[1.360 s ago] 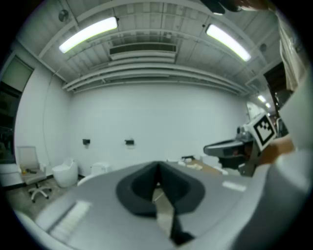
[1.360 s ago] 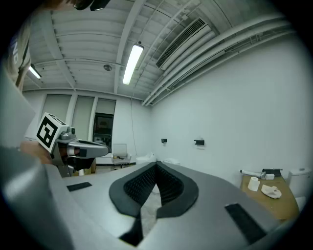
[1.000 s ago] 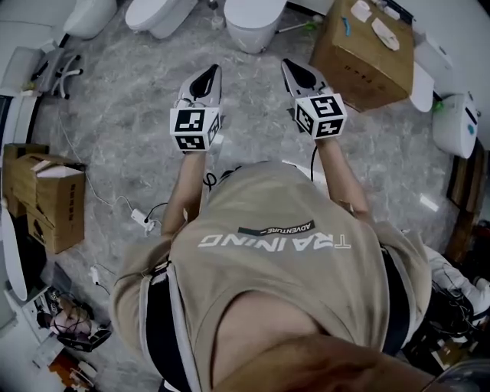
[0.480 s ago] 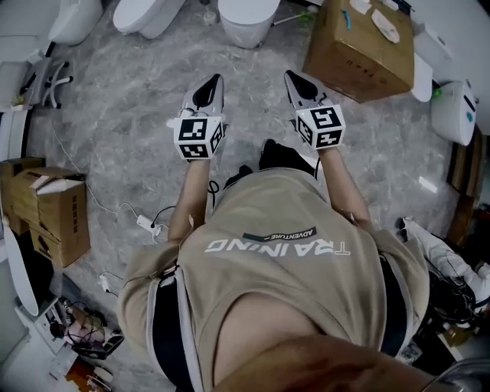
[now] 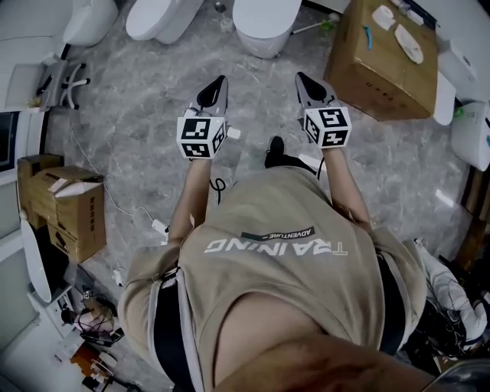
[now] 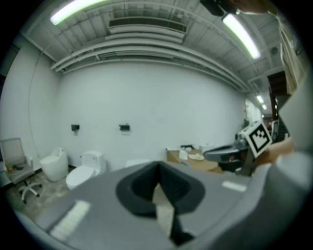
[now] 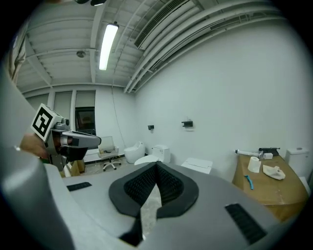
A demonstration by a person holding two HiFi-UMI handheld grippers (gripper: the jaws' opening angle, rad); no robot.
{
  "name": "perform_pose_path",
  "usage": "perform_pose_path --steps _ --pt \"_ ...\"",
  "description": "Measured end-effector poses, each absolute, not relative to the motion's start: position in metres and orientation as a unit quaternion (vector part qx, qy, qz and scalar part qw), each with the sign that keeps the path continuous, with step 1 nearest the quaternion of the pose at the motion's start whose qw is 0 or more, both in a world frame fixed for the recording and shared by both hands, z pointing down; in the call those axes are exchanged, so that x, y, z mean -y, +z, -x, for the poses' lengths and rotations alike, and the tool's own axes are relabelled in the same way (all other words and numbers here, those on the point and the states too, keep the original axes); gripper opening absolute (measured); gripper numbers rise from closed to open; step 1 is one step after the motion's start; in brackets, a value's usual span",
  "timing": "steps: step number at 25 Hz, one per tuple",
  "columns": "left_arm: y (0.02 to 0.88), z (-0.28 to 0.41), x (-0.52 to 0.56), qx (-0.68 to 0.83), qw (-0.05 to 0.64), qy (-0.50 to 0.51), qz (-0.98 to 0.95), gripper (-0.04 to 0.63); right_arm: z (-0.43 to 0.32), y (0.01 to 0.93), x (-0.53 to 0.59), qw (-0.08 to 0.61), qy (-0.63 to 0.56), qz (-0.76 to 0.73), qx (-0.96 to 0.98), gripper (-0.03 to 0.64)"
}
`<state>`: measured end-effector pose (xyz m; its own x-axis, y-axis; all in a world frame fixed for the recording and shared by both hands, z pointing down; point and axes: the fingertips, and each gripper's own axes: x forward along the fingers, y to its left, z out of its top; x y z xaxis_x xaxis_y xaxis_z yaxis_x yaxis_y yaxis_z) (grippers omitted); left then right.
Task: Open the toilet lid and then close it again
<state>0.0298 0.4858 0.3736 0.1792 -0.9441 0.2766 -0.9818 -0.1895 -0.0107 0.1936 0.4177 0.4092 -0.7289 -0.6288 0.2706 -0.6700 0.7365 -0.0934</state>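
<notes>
Head view: the left claw (image 5: 218, 83) and right claw (image 5: 305, 79) are held out side by side over open marble floor (image 5: 138, 145), well apart from everything. The toilet (image 5: 264, 47) stands ahead between them at the top edge, its lid (image 5: 264, 17) down. Neither claw touches it. Bare floor lies between the claws and the toilet. A big box (image 5: 387, 65) crowds the right side, just beside the right claw's line. A chair (image 5: 63, 76) and stacked boxes (image 5: 65, 207) line the left edge, with a cable (image 5: 115, 203) trailing across the floor near them.

In each gripper view the jaws sit closed together with nothing between them.

Since half a second ago the toilet and the big box have slid slightly right and down in the frame, and the left boxes have dropped lower. The claws hold the same side-by-side pose. A dark shoe (image 5: 274, 145) shows just below the right claw, as it did then.

The toilet's back is cut off by the top edge, so its hinge cannot be seen. The person's shirt (image 5: 283, 260) hides the floor underfoot.
</notes>
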Motion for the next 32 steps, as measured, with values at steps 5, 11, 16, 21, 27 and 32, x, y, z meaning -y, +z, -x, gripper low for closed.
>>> perform_pose_path --steps 5,11,16,21,27,32 --pt "0.378 -0.017 -0.442 0.646 0.103 0.111 -0.748 0.003 -0.182 0.423 -0.363 0.12 0.103 -0.329 0.931 0.011" --pt "0.4 -0.001 -0.403 0.657 0.13 0.124 -0.732 0.003 -0.158 0.449 -0.319 0.141 0.112 -0.296 0.938 0.011" --pt "0.404 0.017 -0.373 0.659 0.141 0.124 -0.729 0.003 -0.135 0.459 -0.289 0.149 0.125 -0.285 0.938 0.011" --pt "0.411 0.05 -0.345 0.642 0.138 0.13 -0.743 0.003 -0.093 0.455 -0.26 0.149 0.118 -0.289 0.938 0.011" --pt "0.422 0.093 -0.299 0.61 0.142 0.121 -0.77 0.003 -0.062 0.446 -0.219 0.153 0.109 -0.339 0.922 0.011" --pt "0.409 0.139 -0.25 0.573 0.109 0.138 -0.801 0.003 -0.027 0.437 -0.186 0.162 0.11 -0.377 0.905 0.011"
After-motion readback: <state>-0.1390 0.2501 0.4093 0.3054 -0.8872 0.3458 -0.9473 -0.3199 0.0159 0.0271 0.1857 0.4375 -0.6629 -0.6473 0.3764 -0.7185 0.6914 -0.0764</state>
